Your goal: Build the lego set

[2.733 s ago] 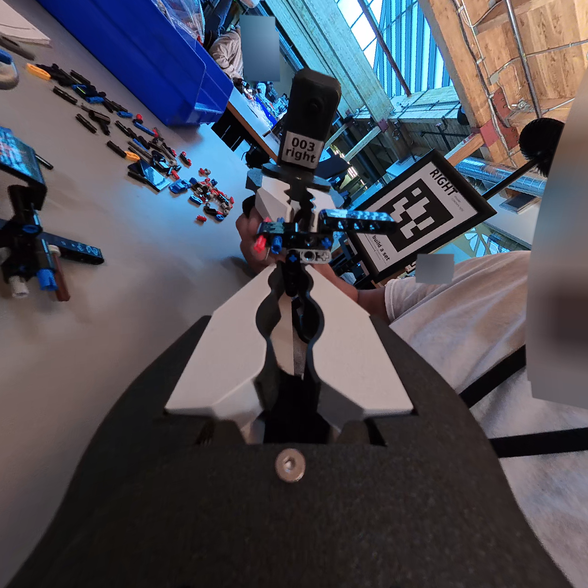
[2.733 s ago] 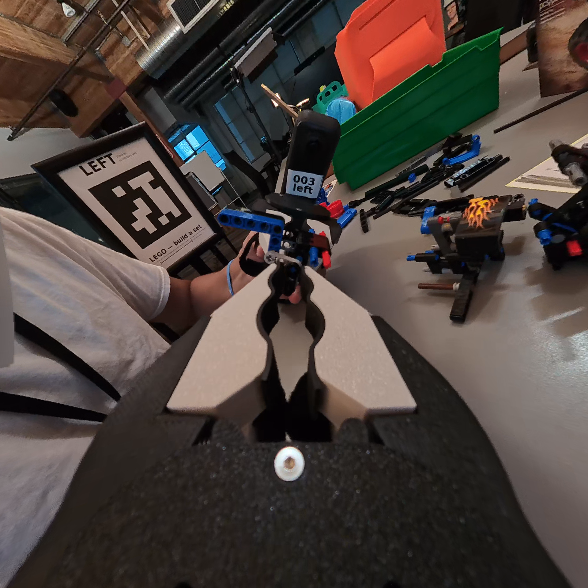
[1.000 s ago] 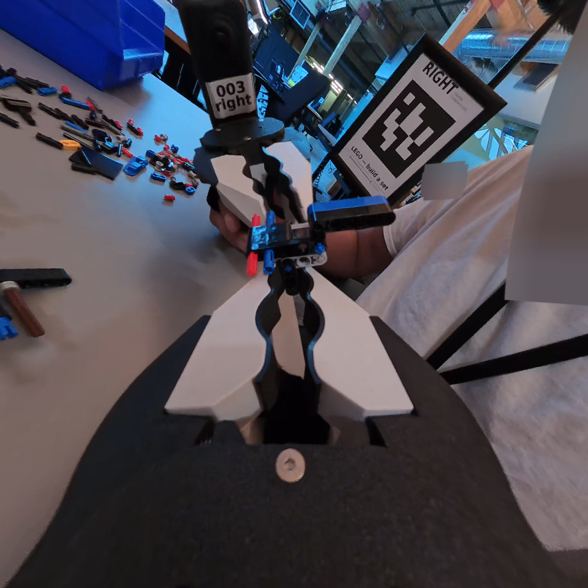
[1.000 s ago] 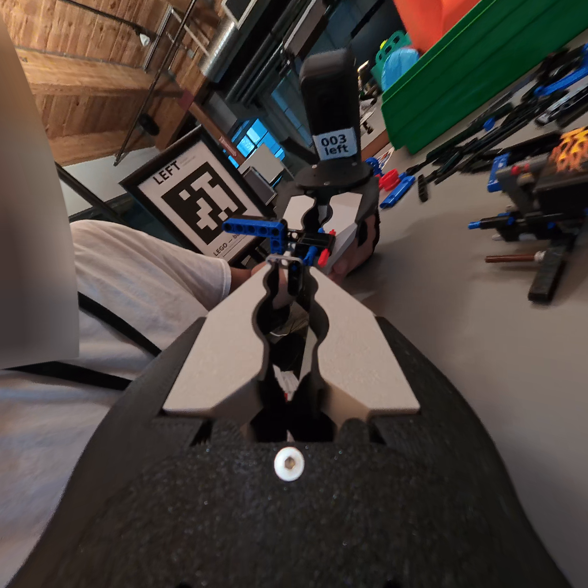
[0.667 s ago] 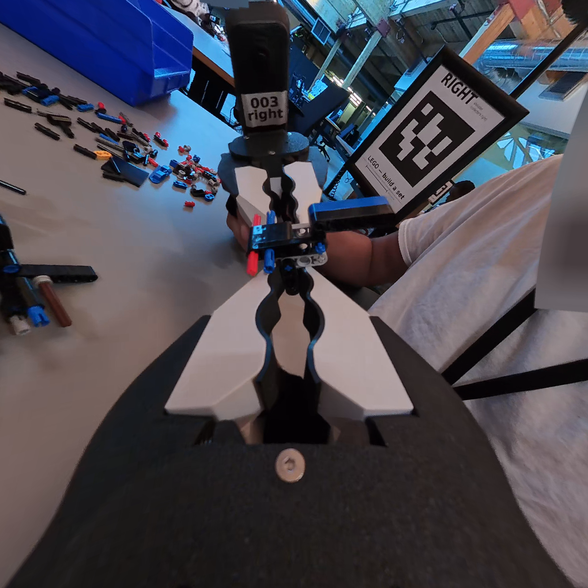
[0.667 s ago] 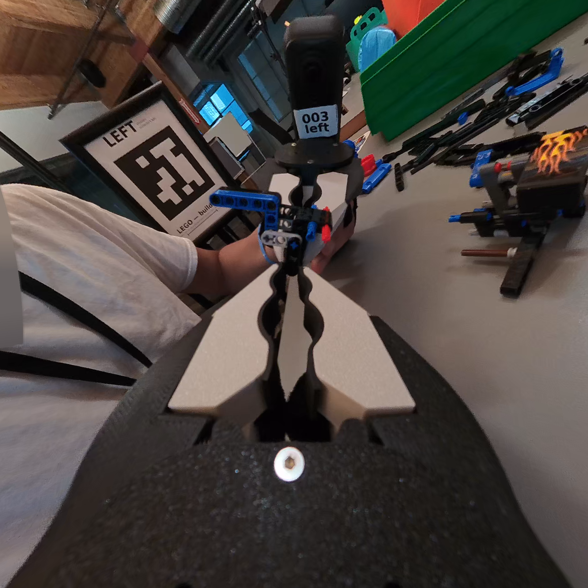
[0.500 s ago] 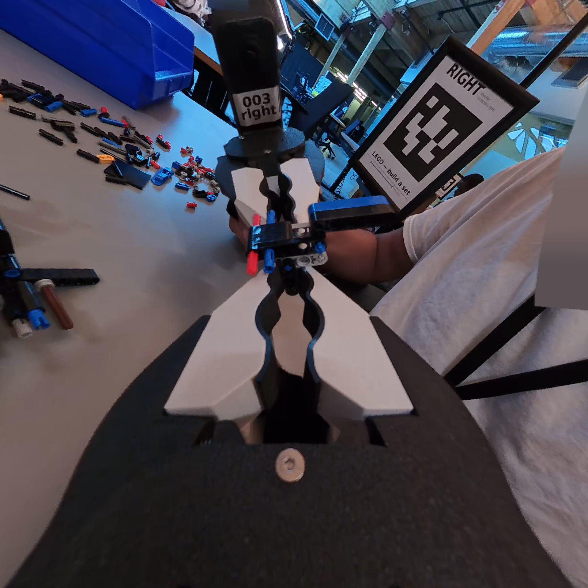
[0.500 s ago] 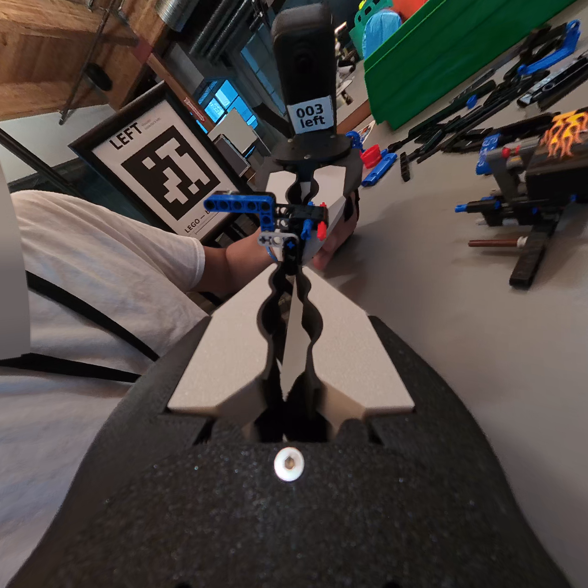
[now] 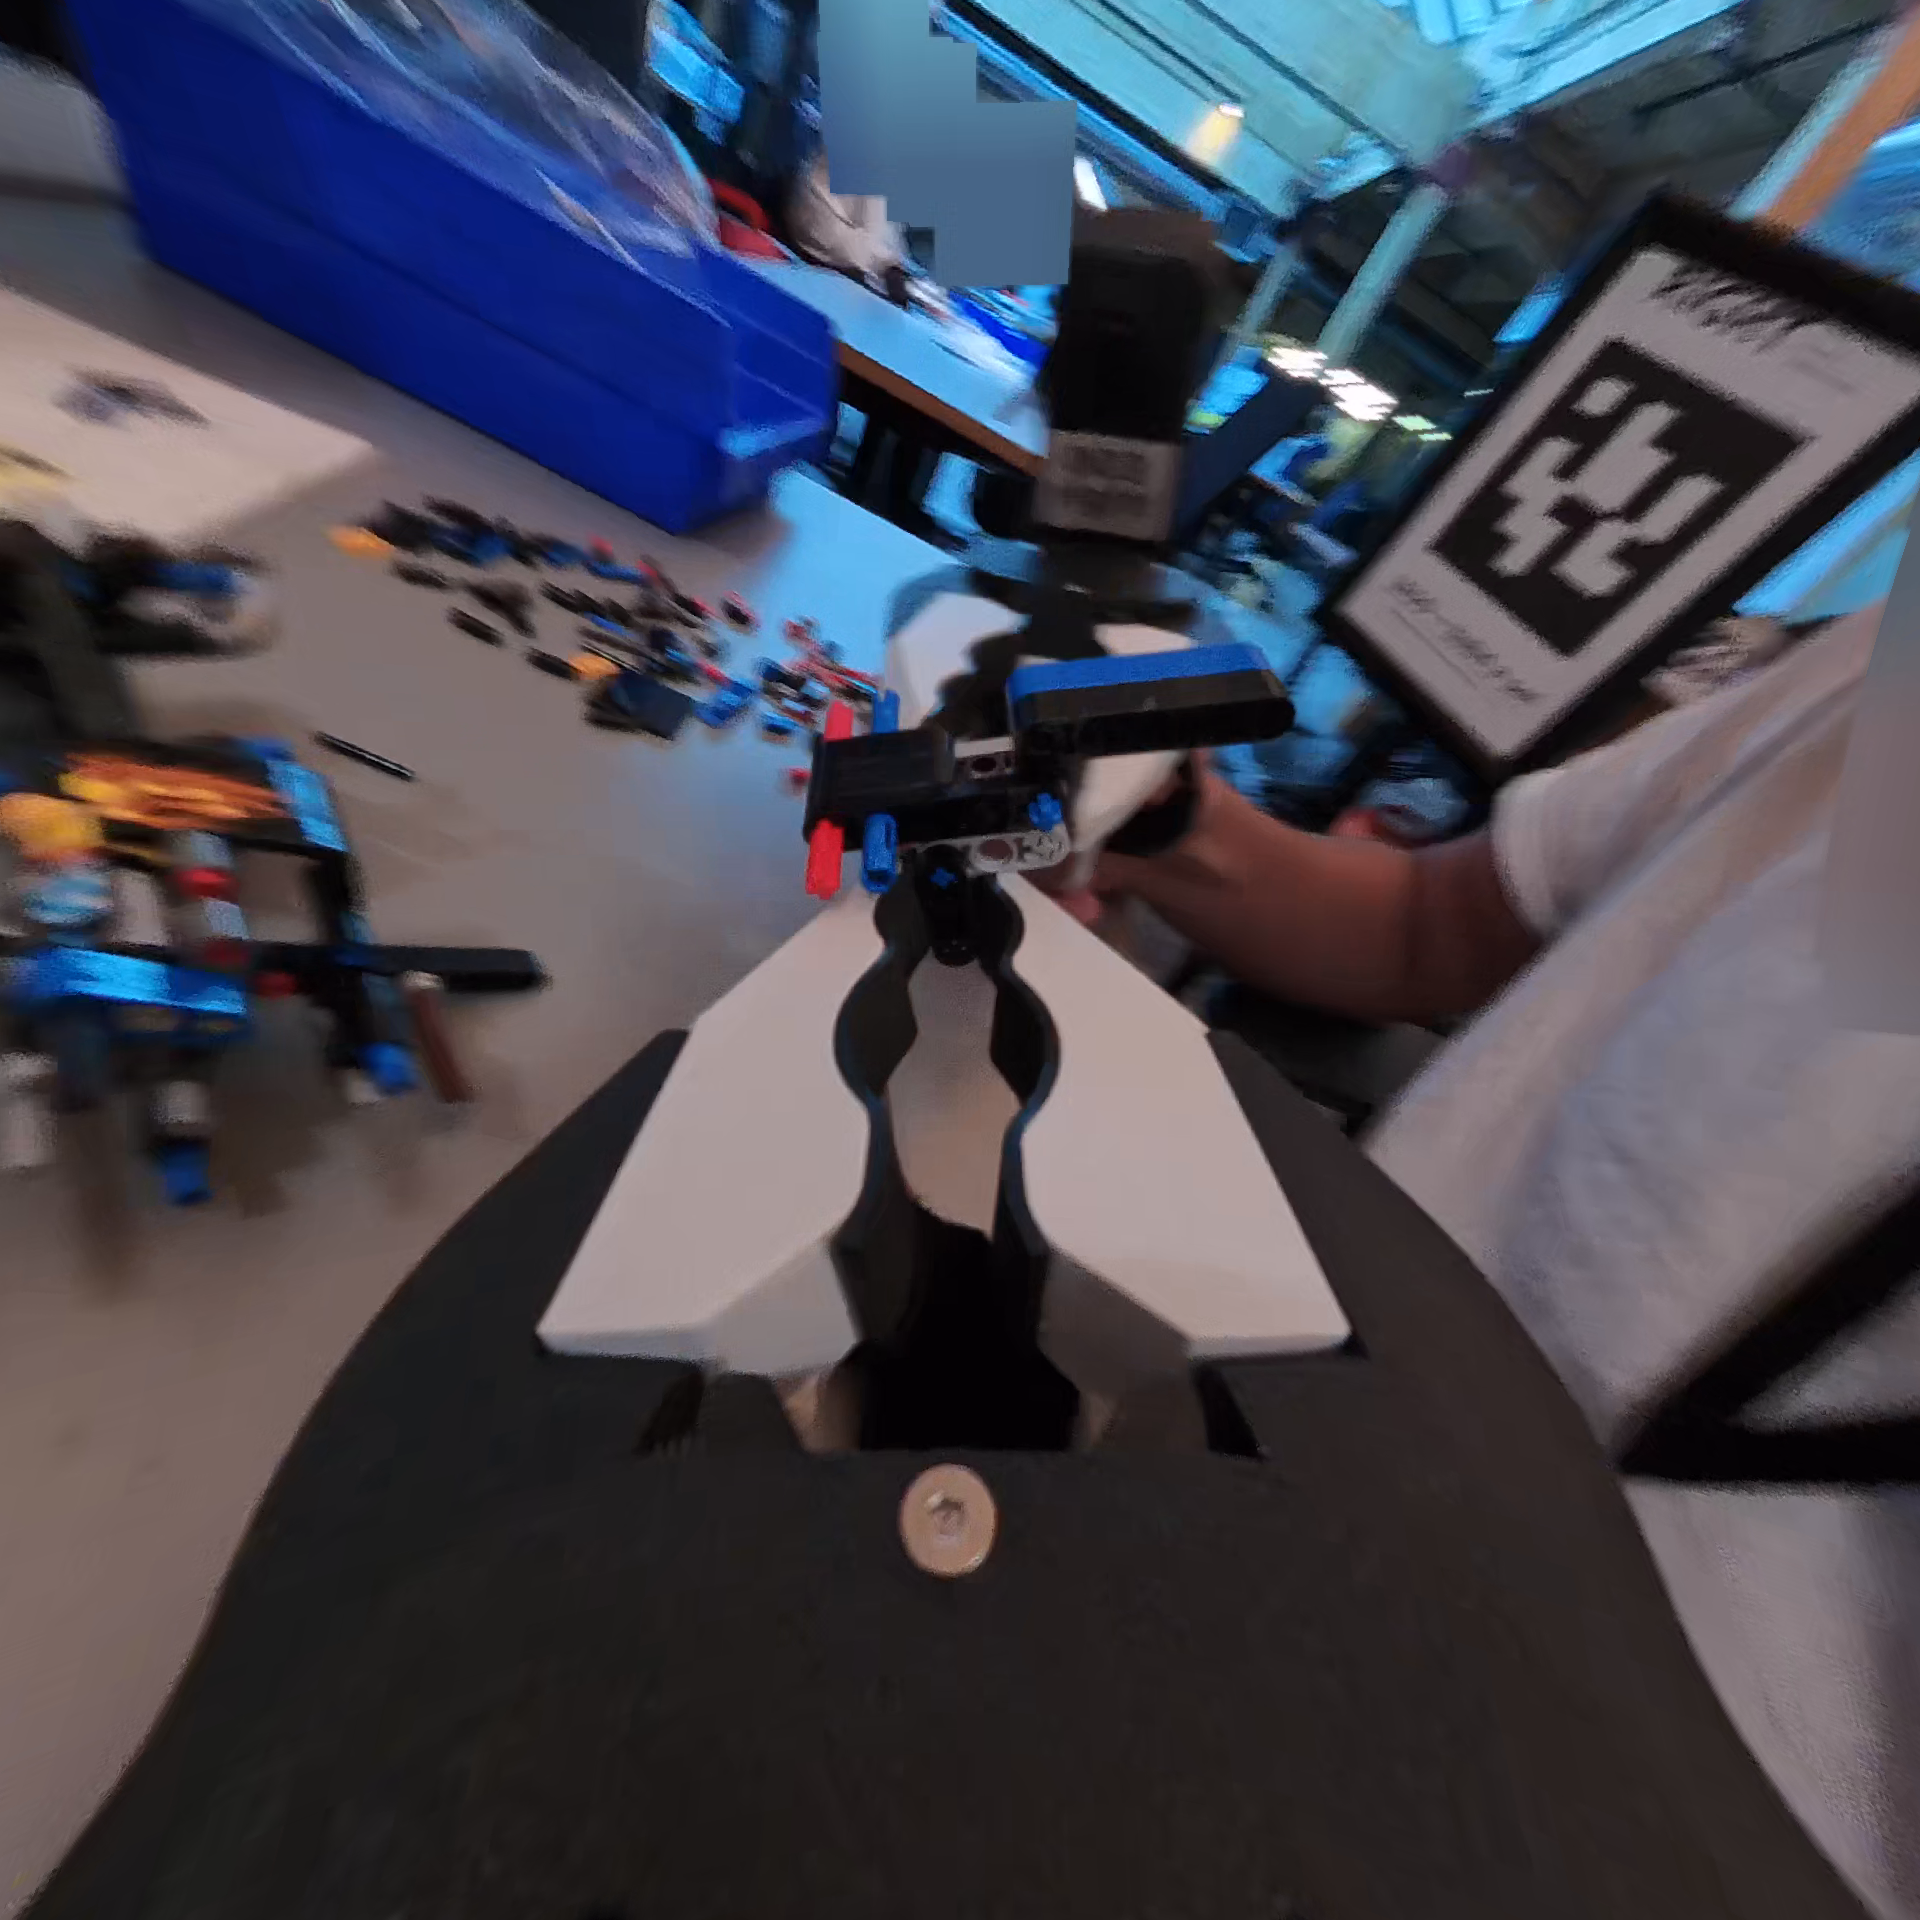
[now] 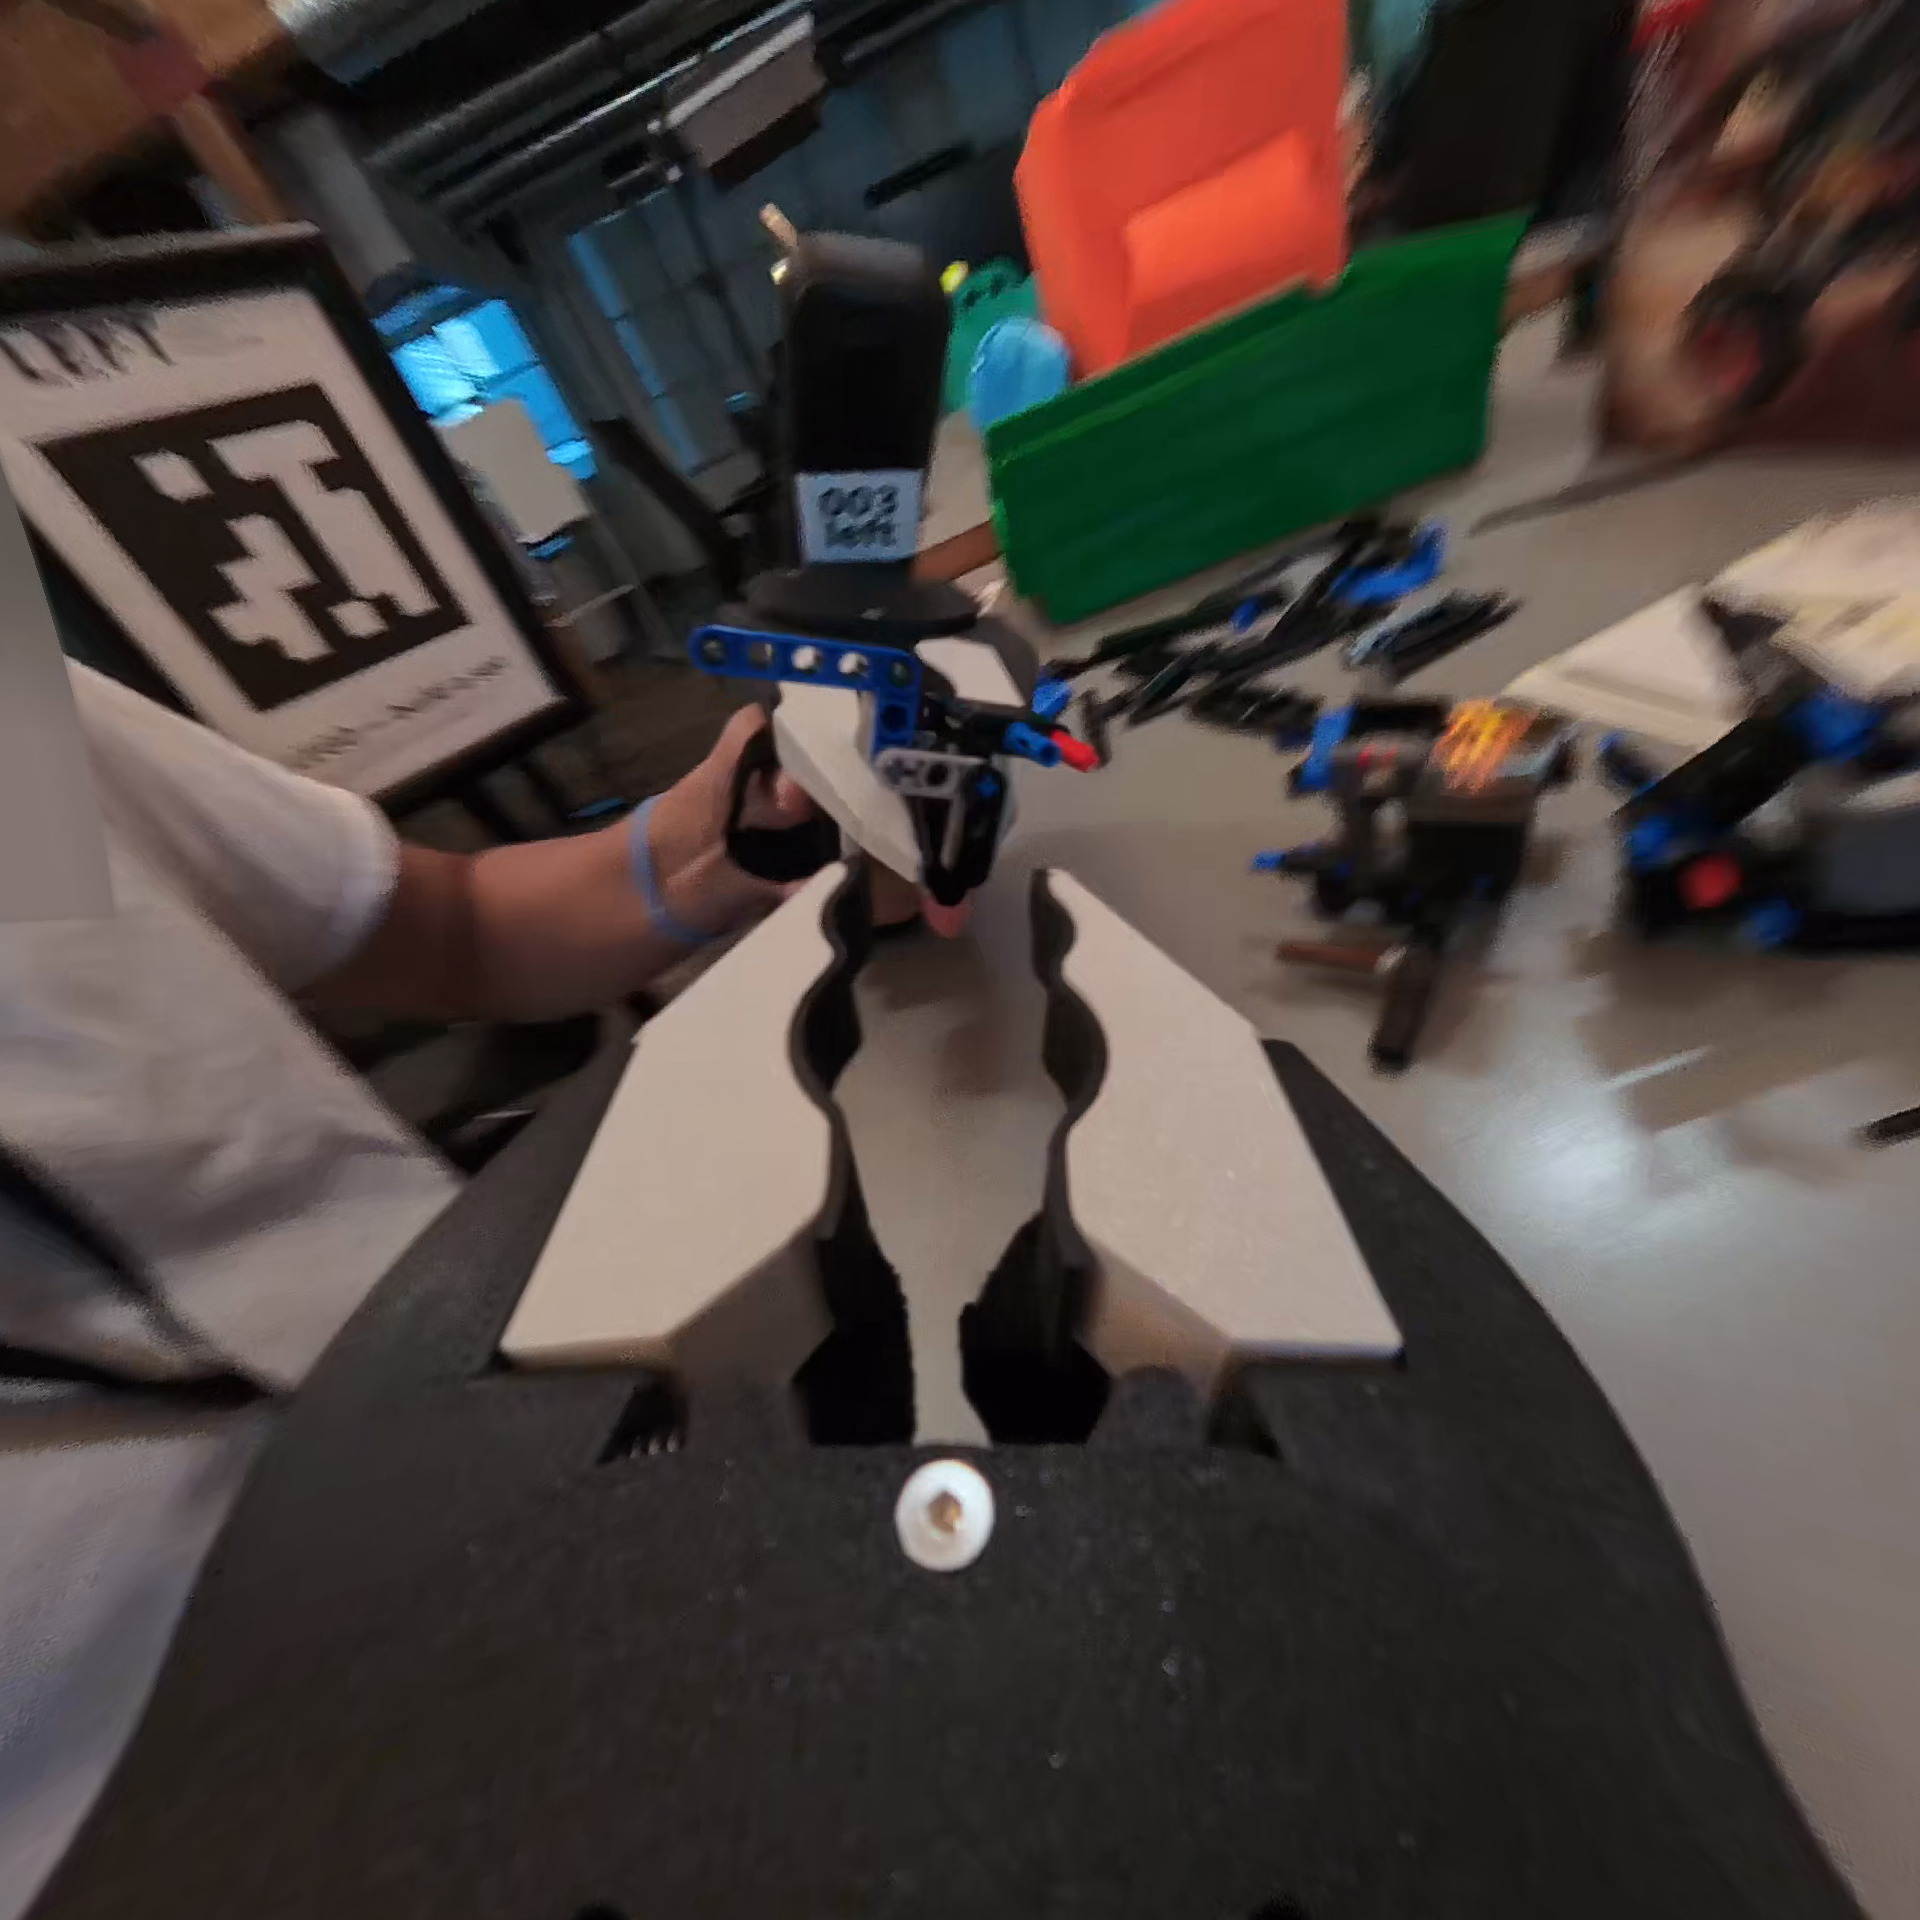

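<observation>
Lego work is seen in mid-air above the grey table (image 9: 623, 852): a small black, blue and grey lego sub-assembly (image 9: 935, 800) is pinched at its lower black stem between the tips of the left gripper (image 9: 948, 940), whose white fingers are drawn narrow around it. A blue-topped black beam (image 9: 1143, 696) juts from the assembly toward the person's white sleeve (image 9: 1662, 935), and a red pin (image 9: 824, 857) and a blue pin (image 9: 878, 852) stick out on the table side.

The right gripper (image 10: 945, 894) is held with its fingers spread apart and nothing between them; the assembly (image 10: 925, 727) hangs just beyond its tips, apart from them. In the left wrist view that gripper's white fingers (image 9: 1122, 769) are partly hidden behind the assembly.

On the table a larger black and blue partial build with a flame-printed panel (image 10: 1434, 790) stands to one side, and another dark blue-and-black build (image 10: 1766, 842) lies farther out (both blurred). Loose black, blue and red pieces (image 9: 644, 644) are scattered before a blue plastic bin (image 9: 436, 270). A green bin (image 10: 1247, 457) with an orange container (image 10: 1184, 177) in it stands at the far edge, with long black and blue beams (image 10: 1330, 623) strewn in front. A black-framed marker board (image 9: 1621, 499) is propped near the person, and another (image 10: 260, 520) is seen in the right wrist view.
</observation>
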{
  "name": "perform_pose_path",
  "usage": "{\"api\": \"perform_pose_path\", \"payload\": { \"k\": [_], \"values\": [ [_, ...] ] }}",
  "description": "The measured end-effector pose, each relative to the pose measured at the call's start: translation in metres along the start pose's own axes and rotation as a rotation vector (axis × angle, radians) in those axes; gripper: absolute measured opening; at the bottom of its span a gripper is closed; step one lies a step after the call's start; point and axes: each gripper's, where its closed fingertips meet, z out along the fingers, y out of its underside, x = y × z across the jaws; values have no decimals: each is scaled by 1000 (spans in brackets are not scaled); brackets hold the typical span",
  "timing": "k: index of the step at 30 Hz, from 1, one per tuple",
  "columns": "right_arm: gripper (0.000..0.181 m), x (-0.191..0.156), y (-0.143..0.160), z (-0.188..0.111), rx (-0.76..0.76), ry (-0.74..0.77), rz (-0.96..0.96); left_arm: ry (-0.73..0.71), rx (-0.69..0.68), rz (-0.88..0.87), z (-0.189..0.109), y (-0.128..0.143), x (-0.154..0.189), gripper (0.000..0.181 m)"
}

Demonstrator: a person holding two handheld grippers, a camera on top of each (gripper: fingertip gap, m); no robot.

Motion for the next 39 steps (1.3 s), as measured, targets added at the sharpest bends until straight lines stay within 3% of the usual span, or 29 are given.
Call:
{"api": "perform_pose_path", "payload": {
  "k": [4,7,9,14,18,23,31,39],
  "values": [
    [46,13,-8,3,-15,302,-248,-387,9,289,-7,-6,-31,7],
    [37,7,-19,6,12,425,-310,-615,12,438,-12,-10,-42,7],
    [33,8,-20,6,11,495,-355,-685,44,461,-17,-14,-43,7],
    [43,-2,-20,13,54,465,-402,-615,195,419,-9,-26,-19,7],
    [41,-14,-38,9,149,503,-493,-507,347,265,-5,-35,1,7],
    [34,-31,-51,3,215,593,-685,-465,413,285,9,-37,23,6],
    [32,-29,-49,-2,171,613,-745,-512,360,414,12,-35,20,7],
    [27,-25,-46,-1,172,600,-712,-512,327,414,12,-33,14,8]
  ]
}}
